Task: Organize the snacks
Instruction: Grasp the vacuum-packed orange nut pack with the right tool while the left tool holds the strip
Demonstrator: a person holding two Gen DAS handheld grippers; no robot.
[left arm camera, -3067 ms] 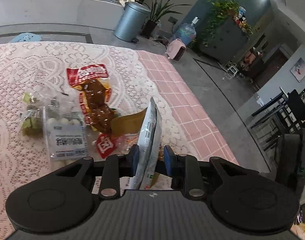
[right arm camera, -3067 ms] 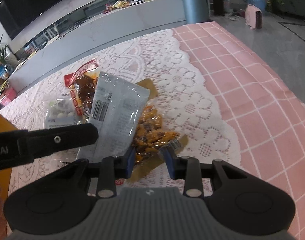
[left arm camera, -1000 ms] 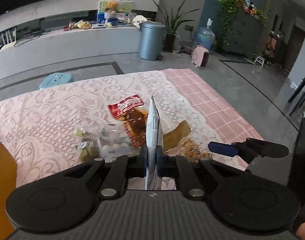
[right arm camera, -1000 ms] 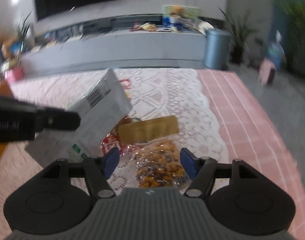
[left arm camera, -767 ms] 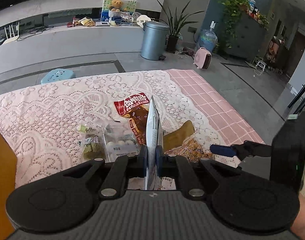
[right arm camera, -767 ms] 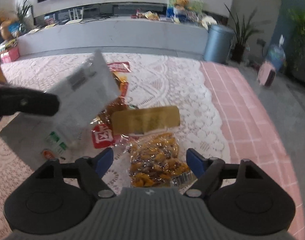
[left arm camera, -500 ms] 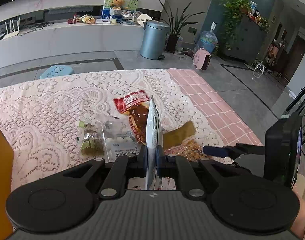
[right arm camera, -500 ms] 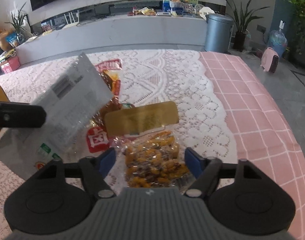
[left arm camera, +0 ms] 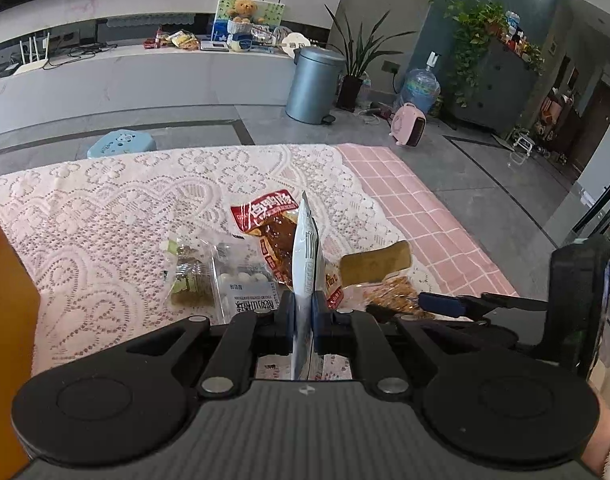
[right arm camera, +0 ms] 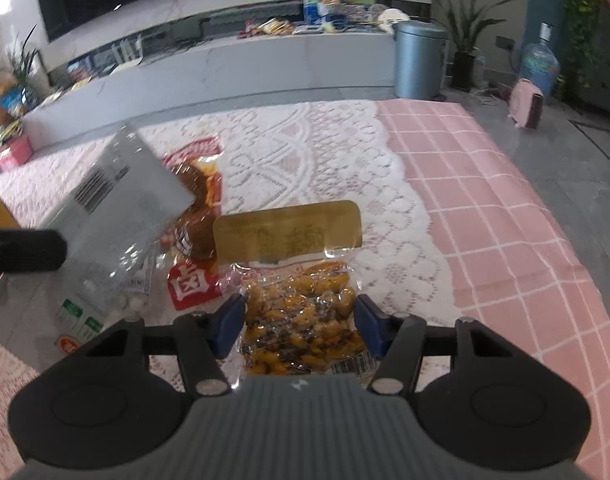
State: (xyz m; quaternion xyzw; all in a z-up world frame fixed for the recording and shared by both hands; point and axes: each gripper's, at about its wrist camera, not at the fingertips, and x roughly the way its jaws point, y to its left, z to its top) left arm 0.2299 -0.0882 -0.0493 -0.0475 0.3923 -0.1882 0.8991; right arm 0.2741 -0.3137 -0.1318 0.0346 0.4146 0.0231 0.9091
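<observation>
At frame centre, the left tool pinches a silver snack packet edge-on above the table. The right tool gapes wide around the gold-topped nut bag, lower centre.

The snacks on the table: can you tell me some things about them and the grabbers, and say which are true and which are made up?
1. The left gripper is pinching a silver packet. True.
2. The right gripper is shut tight. False: its jaws are open, either side of the gold-topped nut bag.
3. The red sauce packet lies on the lace tablecloth. True.
4. The silver packet lies flat on the table. False: it is held up, off the table.
</observation>
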